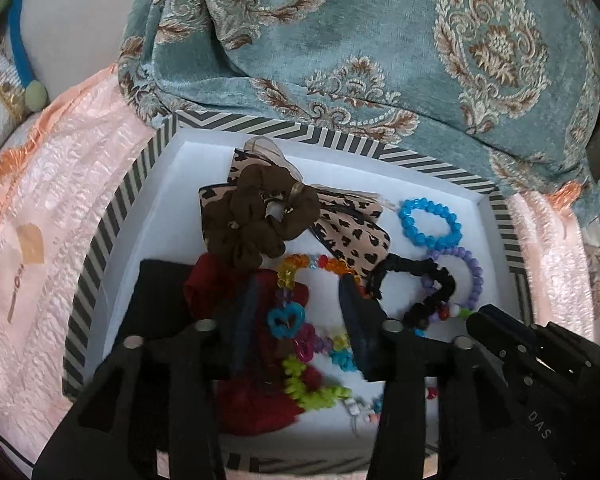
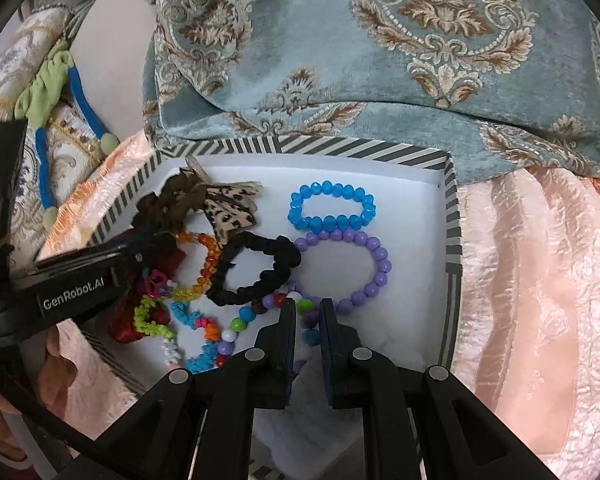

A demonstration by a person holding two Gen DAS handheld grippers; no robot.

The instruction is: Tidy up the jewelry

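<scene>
A: Your left gripper (image 1: 300, 300) tilts steeply down into the striped box (image 1: 112, 216), its jaws spread apart over the colourful bead chain (image 1: 300, 344) and the red scrunchie (image 1: 256, 400). Neither pad presses on anything; it grips nothing.

B: And my right one?

A: Your right gripper (image 2: 307, 312) also points down into the box, at the near end of the mixed bead string (image 2: 236, 326). Its jaws are nearly together, with a narrow gap. Beads show in that gap, but I cannot tell whether the pads pinch them.

B: Where does the jewelry lie?

A: All in the box: the blue bracelet (image 2: 331, 210) towards the back, the purple bracelet (image 2: 348, 270) just in front of it and touching, the black scrunchie (image 2: 256, 270) beside that, the brown scrunchie (image 1: 256, 224) on the leopard bow (image 1: 352, 236).

B: What differs between views?

A: Only the right view shows your hand (image 2: 52, 360) under the left gripper, and the blue and green cord (image 2: 60, 92) outside the box in full. The left view shows the brown scrunchie and bow plainly.
</scene>
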